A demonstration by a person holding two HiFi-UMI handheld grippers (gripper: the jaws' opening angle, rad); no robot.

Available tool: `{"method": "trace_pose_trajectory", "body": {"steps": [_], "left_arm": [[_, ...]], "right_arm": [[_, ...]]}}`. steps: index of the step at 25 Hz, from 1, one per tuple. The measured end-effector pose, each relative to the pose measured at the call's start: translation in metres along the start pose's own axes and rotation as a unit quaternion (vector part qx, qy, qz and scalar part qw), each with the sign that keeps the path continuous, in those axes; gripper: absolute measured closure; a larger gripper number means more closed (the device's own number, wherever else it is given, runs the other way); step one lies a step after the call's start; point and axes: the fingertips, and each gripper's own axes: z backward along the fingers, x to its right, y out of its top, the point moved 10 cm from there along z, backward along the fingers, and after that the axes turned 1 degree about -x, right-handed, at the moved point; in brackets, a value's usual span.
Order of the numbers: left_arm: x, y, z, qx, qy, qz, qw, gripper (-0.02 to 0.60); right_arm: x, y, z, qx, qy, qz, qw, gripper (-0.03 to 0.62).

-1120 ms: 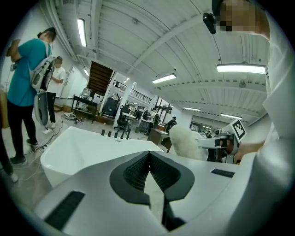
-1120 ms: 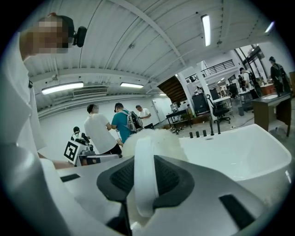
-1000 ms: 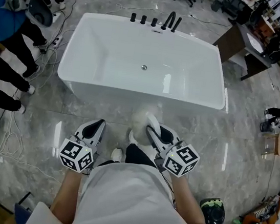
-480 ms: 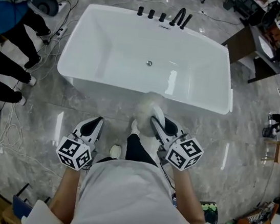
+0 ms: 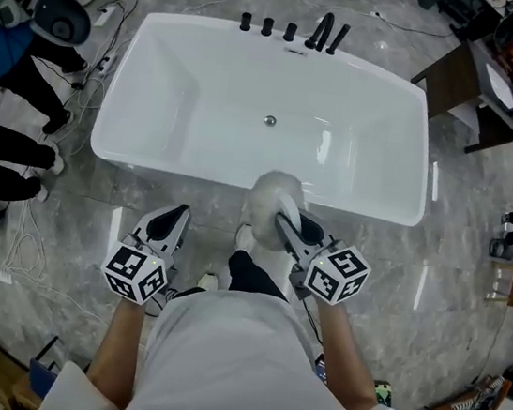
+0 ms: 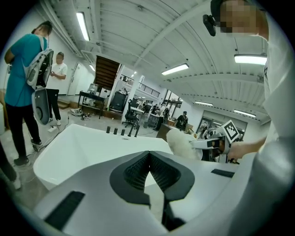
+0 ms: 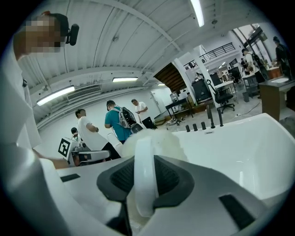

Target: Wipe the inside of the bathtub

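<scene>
The white bathtub (image 5: 154, 128) lies ahead of me, its drain (image 5: 269, 120) in the middle of the floor and black taps (image 5: 290, 32) on the far rim. My right gripper (image 5: 283, 220) is shut on the white handle (image 7: 144, 175) of a fluffy white duster (image 5: 272, 200). The duster's head hangs just over the near rim. In the right gripper view the fluffy head (image 7: 159, 140) rises past the jaws, with the tub (image 7: 244, 143) behind it. My left gripper (image 5: 174, 218) is shut and holds nothing; it hovers over the floor short of the tub. Its pads (image 6: 138, 173) meet.
People (image 5: 17, 52) stand to the left of the tub beside cables (image 5: 23, 252) on the marble floor. A dark desk (image 5: 468, 82) and clutter sit at the right. My own legs and shoes (image 5: 244, 237) are between the grippers.
I have stepped closer to the tub. The right gripper has carried the duster forward until its head reaches the near rim. The left gripper stays shut, low at my side.
</scene>
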Motion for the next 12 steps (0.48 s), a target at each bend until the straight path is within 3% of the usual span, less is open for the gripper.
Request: {"method": "trace_pose_trajectory", "body": {"steps": [5,12], "left_arm": [[0.009,0.010,-0.041,-0.013,0.012,0.004,0.9998,0.571],[0.020,0.020,-0.090,-0.026,0.002,0.009,0.9996,0.571]], "right_arm": [[0.028,0.021,-0.020,-0.012,0.063,-0.005,0.998,0.494],[0.058,0.037,-0.046,-0.017,0.096,-0.019,0.995,0.494]]}}
